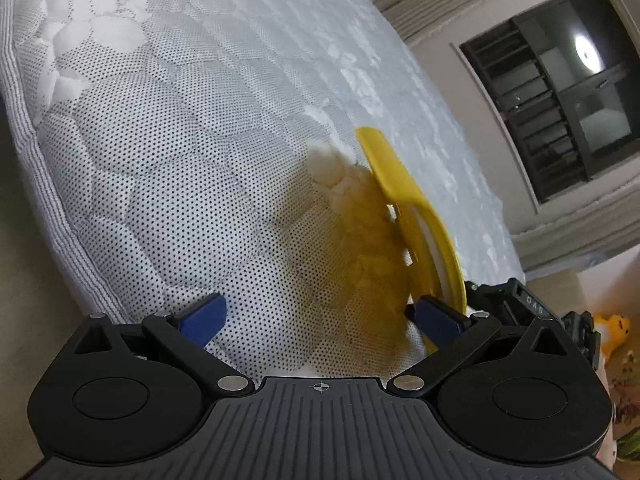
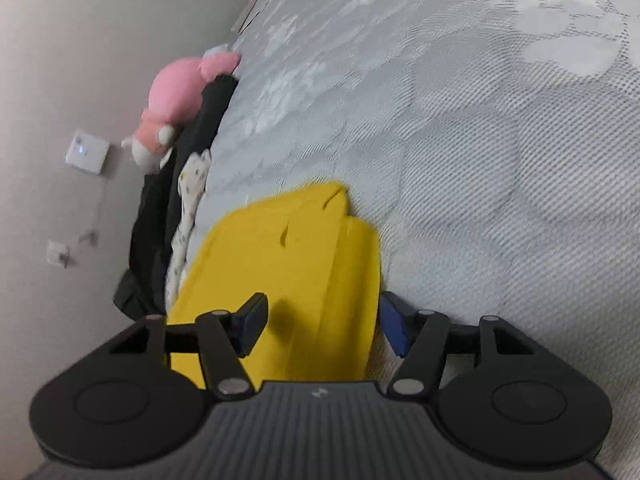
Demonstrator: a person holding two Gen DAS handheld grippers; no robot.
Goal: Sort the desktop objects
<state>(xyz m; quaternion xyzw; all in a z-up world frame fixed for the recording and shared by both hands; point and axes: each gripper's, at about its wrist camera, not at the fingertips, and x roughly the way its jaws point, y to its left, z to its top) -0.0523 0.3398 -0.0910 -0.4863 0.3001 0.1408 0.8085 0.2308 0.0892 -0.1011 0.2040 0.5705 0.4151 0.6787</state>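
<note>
A flat yellow plastic piece point(image 2: 288, 268) lies over the grey-white quilted mattress point(image 2: 480, 160). In the right wrist view it fills the space between my right gripper's fingers; my right gripper point(image 2: 320, 324) stands wide open around its near end, not clamped. In the left wrist view the same yellow piece point(image 1: 404, 200) shows edge-on at the right, casting a yellow tint on the mattress point(image 1: 180, 160). My left gripper point(image 1: 320, 320) is open and empty, with its right finger point(image 1: 438, 318) close beside the yellow piece's lower end.
A pink plush toy point(image 2: 176, 96), dark clothing point(image 2: 160, 220) and a patterned cloth point(image 2: 190, 208) lie along the mattress edge by the wall. A wall switch point(image 2: 87, 152) is at the left. A dark window point(image 1: 560, 100) and a yellow plush point(image 1: 612, 332) are at the right.
</note>
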